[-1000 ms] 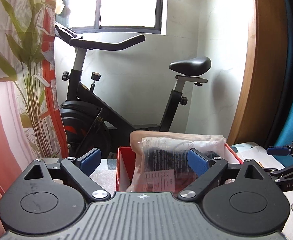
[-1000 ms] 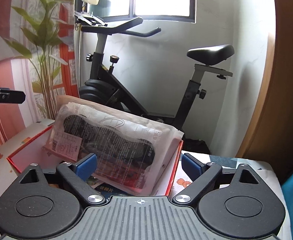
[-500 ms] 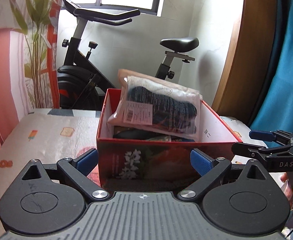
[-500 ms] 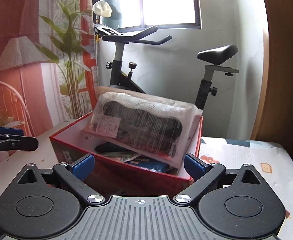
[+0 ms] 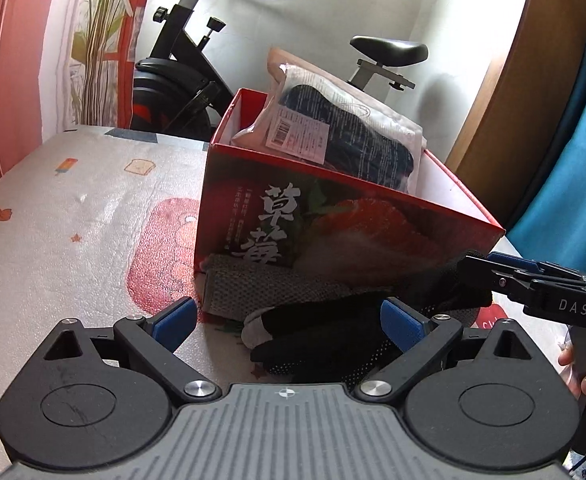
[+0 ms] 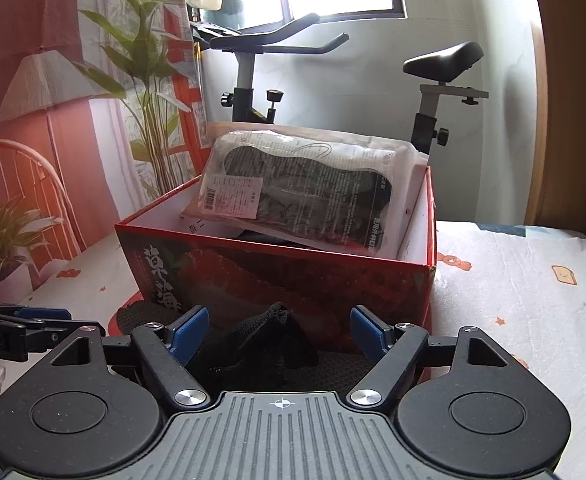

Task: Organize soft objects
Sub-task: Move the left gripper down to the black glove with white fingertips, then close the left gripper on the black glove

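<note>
A red strawberry-printed box (image 5: 333, 216) stands on the table, also in the right wrist view (image 6: 277, 276). A clear bag of black insoles (image 5: 345, 136) leans out of it, seen too from the right (image 6: 305, 196). In front of the box lie a grey knitted cloth (image 5: 253, 292) and black dotted gloves (image 5: 325, 340). My left gripper (image 5: 287, 322) is open just above the gloves. My right gripper (image 6: 280, 330) is open around a raised bunch of black glove fabric (image 6: 269, 336); it also shows at the right of the left wrist view (image 5: 493, 270).
The table has a pale cover (image 5: 73, 216) printed with small pictures. An exercise bike (image 6: 333, 80) stands behind the table by the window. A plant (image 6: 149, 80) and a red curtain are at the left. A wooden door frame (image 5: 505, 80) is at the right.
Both grippers have dropped and pulled back from the box top to the table in front of it. The gloves and grey cloth have come into view between the fingers.
</note>
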`<state>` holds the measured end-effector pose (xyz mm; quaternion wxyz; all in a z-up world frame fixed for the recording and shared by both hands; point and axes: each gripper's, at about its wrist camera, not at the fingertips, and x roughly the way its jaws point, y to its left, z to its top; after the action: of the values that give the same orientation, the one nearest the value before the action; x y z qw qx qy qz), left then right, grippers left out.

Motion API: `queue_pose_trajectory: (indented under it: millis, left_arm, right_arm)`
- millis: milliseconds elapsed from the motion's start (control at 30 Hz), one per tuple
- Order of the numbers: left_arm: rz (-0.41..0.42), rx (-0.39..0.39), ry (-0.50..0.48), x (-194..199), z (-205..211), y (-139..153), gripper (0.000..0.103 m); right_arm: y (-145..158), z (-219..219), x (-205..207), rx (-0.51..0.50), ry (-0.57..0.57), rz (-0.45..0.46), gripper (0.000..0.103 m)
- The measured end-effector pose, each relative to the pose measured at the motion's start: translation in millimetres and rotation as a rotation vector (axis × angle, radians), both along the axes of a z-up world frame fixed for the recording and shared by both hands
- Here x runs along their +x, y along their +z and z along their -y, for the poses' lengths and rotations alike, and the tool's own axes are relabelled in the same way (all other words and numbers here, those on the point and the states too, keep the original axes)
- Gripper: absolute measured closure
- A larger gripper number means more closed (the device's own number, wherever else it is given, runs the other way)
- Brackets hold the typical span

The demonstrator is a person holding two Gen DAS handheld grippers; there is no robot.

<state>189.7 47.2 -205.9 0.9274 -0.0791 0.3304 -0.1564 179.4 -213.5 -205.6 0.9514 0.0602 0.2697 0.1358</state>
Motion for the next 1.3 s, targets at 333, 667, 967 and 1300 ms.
queue_pose_trajectory:
  millis: [333,667,967,1300]
  left_arm:
    - [-0.038,-0.012,0.016,-5.2,-3.3,-15.3,0.004]
    - [-0.051,-0.024,0.011,-6.0,-2.0,-18.7,0.004]
    - [-0.097,-0.082,-0.008,0.6,3.1,-32.1,0.004]
    - [-0.147,-0.264,0.007,20.6,6.4,-35.1,0.004]
  right_arm:
    - [-2.3,-11.1,0.0,-0.009,0.043,-0.002,0.065]
    - [0.6,-10.8,-22.9,0.064,0.074,-0.014,0.091]
    - [-25.5,21.4,-42.8,0.191,-0.031,-0.103,0.094]
    - [-51.1,38.5,-39.1,0.219,-0.100,-0.151,0.095]
